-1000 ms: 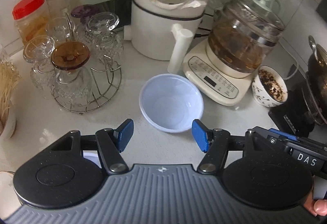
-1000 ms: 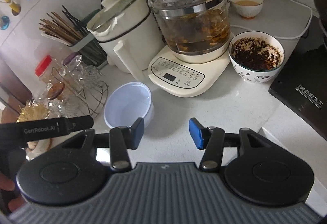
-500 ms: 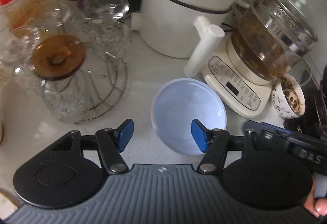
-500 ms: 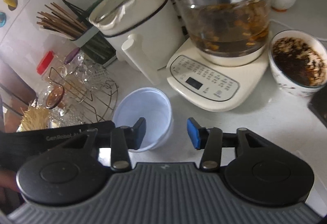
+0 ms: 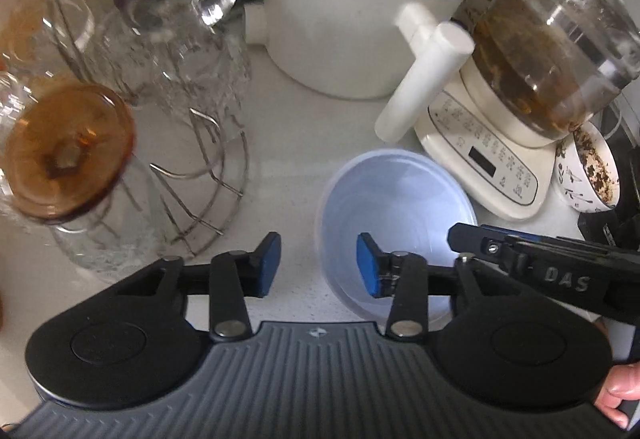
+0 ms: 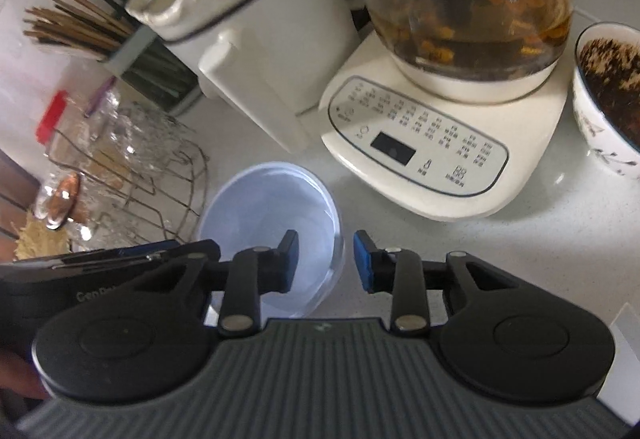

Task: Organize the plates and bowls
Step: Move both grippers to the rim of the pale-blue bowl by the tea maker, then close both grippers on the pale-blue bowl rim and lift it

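A pale blue plastic bowl point(image 5: 400, 215) stands empty on the white counter in front of the kettle base; it also shows in the right wrist view point(image 6: 272, 215). My left gripper point(image 5: 318, 265) is open, its jaws straddling the bowl's left rim, one pad outside and one over the inside. My right gripper point(image 6: 326, 261) is open, its jaws straddling the bowl's right rim. The right gripper's body point(image 5: 560, 271) shows at the right of the left wrist view. A patterned white bowl point(image 6: 608, 99) holding dark dregs sits to the right of the kettle base.
A glass kettle on a cream control base point(image 6: 424, 147) and a white pot with a handle point(image 5: 360, 19) stand behind the bowl. A wire rack of upturned glasses point(image 5: 168, 127) is to the left. A chopstick holder point(image 6: 132, 55) is at the back.
Both grippers have moved forward and down toward the blue bowl, which now lies between them, each gripper's jaws over one side of its rim. The bowl has not moved.
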{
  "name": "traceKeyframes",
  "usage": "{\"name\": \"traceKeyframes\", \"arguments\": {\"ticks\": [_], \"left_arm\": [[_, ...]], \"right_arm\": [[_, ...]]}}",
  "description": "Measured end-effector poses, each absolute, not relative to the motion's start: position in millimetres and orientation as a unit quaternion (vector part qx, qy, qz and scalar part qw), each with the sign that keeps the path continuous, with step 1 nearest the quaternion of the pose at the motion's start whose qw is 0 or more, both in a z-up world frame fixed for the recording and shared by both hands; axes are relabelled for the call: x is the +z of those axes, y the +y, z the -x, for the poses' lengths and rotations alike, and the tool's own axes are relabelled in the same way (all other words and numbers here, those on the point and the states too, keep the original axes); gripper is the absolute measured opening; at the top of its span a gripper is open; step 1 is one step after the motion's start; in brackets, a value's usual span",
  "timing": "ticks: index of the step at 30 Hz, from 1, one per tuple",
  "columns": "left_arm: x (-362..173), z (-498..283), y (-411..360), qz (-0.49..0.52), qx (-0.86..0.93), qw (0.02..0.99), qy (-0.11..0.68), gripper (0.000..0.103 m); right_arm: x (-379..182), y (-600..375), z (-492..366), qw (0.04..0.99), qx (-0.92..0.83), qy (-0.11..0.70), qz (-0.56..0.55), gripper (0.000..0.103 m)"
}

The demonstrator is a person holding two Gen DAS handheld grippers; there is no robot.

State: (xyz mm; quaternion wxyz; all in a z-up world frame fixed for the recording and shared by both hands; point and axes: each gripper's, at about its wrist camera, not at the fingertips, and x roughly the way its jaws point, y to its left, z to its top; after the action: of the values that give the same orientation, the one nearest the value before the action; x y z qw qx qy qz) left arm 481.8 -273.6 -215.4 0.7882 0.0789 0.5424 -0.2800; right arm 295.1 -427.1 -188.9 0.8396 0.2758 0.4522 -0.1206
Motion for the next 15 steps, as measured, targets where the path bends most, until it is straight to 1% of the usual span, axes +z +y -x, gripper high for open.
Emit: {"name": "traceKeyframes", "arguments": {"ticks": [2,3,5,9,15], "left_arm": [[-222,-486,-275,-0.076,-0.282,0.781,0.552,0.034],[-225,-487,-275,-0.074,-0.283,0.778,0.556,0.032],[-231,-489,-276,-0.07,-0.285,0.773,0.563,0.025],[-237,-493,-275,-0.045,-0.29,0.761,0.578,0.021],[-232,-492,-272,-0.042,-0.292,0.763,0.576,0.021]], "right_arm": [[-193,-427,-299,0.837,-0.118,0.459,-0.273,0.029],[-195,-426,-300,0.836,-0.118,0.462,-0.272,0.028],[-199,-427,-301,0.832,-0.118,0.467,-0.276,0.022],[-201,-425,-302,0.831,-0.112,0.467,-0.281,0.015],[-199,-421,-303,0.832,-0.109,0.464,-0.283,0.015]]}}
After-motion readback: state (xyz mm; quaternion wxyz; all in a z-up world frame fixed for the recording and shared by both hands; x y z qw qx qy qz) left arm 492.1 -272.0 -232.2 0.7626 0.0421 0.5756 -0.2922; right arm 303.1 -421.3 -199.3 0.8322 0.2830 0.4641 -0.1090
